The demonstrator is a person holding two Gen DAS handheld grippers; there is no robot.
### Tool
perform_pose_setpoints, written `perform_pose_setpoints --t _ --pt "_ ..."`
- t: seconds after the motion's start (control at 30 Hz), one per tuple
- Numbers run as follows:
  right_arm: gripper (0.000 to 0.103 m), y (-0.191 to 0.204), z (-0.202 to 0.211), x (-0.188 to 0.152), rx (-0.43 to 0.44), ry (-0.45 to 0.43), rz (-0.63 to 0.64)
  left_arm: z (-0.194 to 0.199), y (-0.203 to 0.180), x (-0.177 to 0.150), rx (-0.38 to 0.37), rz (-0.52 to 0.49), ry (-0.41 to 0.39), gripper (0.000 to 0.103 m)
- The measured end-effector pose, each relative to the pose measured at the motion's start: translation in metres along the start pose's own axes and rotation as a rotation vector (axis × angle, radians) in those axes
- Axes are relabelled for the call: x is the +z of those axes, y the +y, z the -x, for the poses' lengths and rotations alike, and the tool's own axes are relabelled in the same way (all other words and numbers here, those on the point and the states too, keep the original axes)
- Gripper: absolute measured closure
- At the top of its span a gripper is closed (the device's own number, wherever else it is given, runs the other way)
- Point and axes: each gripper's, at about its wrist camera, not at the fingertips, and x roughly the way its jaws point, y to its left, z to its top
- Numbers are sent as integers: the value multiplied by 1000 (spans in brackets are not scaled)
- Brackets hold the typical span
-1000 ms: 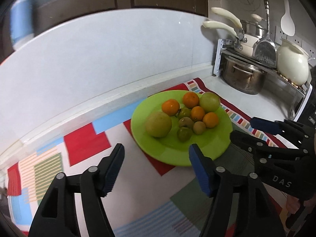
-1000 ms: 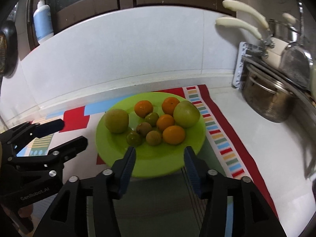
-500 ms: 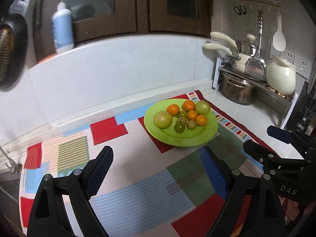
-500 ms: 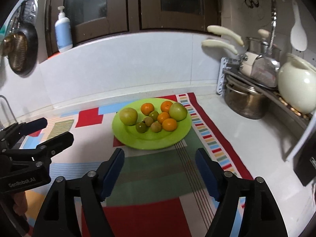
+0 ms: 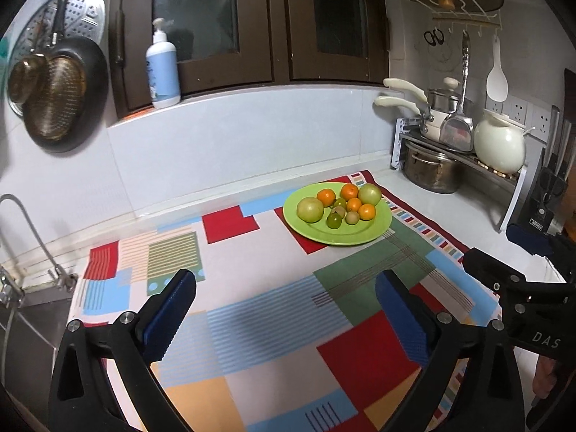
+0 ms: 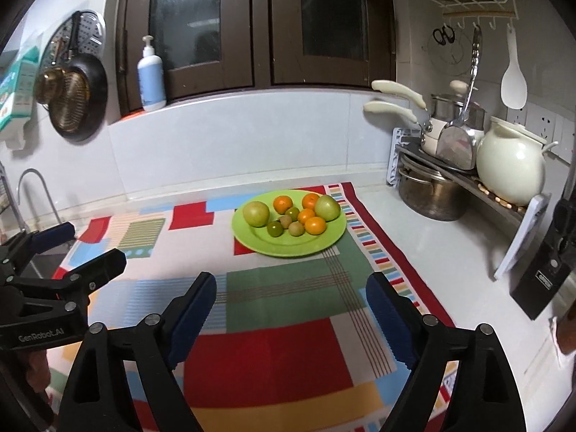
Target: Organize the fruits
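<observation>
One green plate (image 6: 324, 243) holds four oranges (image 6: 315, 225) and six green fruits (image 6: 256, 213).

Patchwork cloth (image 5: 273, 327) lying on counter; pump bottle (image 5: 162, 72) standing at 11 o'clock; steel pot (image 6: 432, 194) and cream jar (image 6: 509, 169) sitting at 2 o'clock.

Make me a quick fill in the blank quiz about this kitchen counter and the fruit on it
1. All the fruit lies on a ____ plate.
2. The plate rests on a patchwork ____, not on bare counter.
3. The number of orange fruits on the plate is ____.
4. The soap bottle stands on the ledge to the ____ of the plate.

Missing words: green; cloth; four; left
</observation>
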Motion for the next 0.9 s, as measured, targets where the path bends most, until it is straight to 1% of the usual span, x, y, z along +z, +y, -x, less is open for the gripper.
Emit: perform_pose_setpoints --t 0.13,0.3,0.4,0.57,0.73,0.9 --pt "16 6 18 -6 10 -9 22 18 0 -6 13 -8 -16 0" --pt "16 12 33 -13 15 -14 29 38 1 -13 8 -8 -28 0" --pt "16 14 41 -15 12 -16 30 47 2 -16 24 -19 -36 0" --pt "16 17 50 -18 17 -12 29 58 4 -20 39 -33 -47 0" --pt "16 20 57 -21 27 -14 27 65 7 -22 31 -14 -58 0" --pt "16 21 62 -23 19 -20 27 69 7 -22 33 -14 -65 0"
